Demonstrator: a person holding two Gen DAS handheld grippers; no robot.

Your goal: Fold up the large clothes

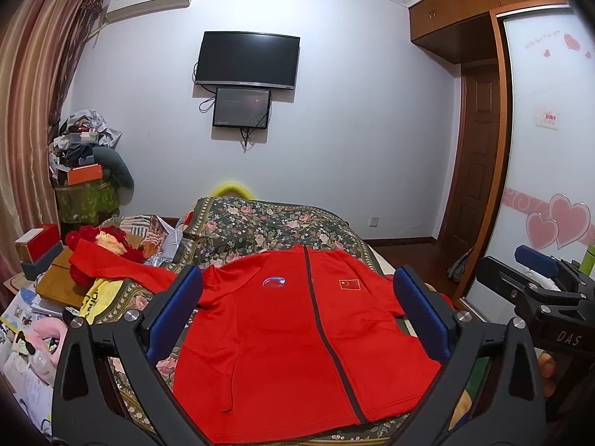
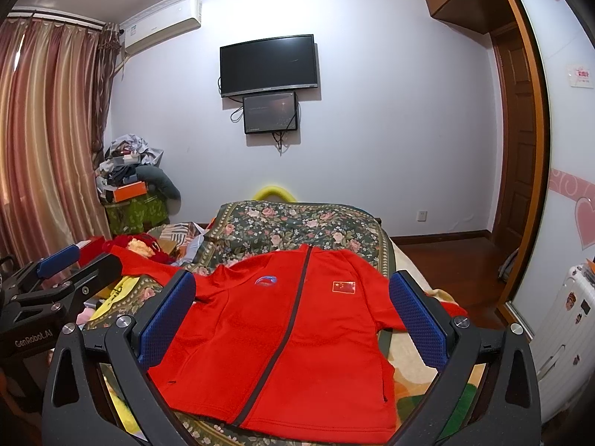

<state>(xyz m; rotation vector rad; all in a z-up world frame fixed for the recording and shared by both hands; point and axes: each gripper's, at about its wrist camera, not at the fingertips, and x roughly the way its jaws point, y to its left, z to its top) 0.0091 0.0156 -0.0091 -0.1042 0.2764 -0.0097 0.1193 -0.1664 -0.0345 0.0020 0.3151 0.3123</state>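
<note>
A red zip-up jacket (image 1: 282,334) lies flat, front up, on a floral bedspread (image 1: 267,223). It has a dark zipper down the middle, a blue logo on one chest and a small flag patch on the other. Its left sleeve stretches out to the left over clutter. It also shows in the right wrist view (image 2: 282,338). My left gripper (image 1: 297,312) is open and empty, held above the jacket's lower part. My right gripper (image 2: 293,319) is open and empty, also above the jacket. Each gripper shows at the edge of the other's view.
Boxes, papers and red plush items (image 1: 55,290) crowd the left side of the bed. A yellow cloth (image 1: 100,297) lies beside the jacket. A wardrobe with heart decals (image 1: 550,148) stands on the right, a white suitcase (image 2: 565,334) below it. A TV (image 1: 247,59) hangs on the far wall.
</note>
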